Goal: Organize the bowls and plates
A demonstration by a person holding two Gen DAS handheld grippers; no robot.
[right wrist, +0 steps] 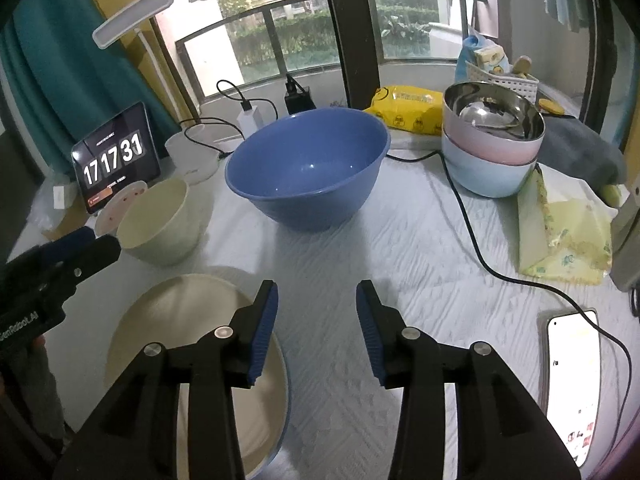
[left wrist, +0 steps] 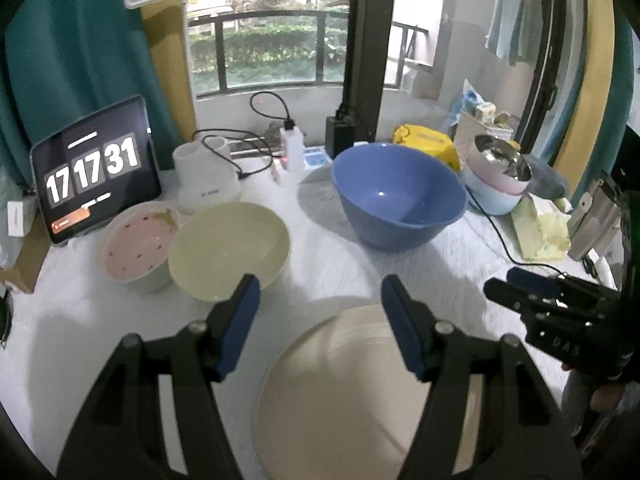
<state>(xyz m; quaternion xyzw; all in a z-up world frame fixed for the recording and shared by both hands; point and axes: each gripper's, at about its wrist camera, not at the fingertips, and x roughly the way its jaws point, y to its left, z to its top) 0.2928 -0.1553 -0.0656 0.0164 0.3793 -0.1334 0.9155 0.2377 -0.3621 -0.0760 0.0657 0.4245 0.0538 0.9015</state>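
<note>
Cream plate (left wrist: 336,392) flat on table, face up, round.

A pale textured tabletop (right wrist: 360,248) carries a blue bowl (right wrist: 308,168); a cream plate (right wrist: 188,320); a cream bowl (right wrist: 160,220); stacked bowls (right wrist: 492,148); a phone (right wrist: 572,380); a tablet (right wrist: 116,156).

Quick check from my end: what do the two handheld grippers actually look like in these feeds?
Both match: the left gripper and right gripper have black angular linkage arms with silver pivot pins and two fingers faced with ribbed blue pads. Seen side-on, the left body carries pale lettering, only partly legible. No cable shows on either gripper.
</note>
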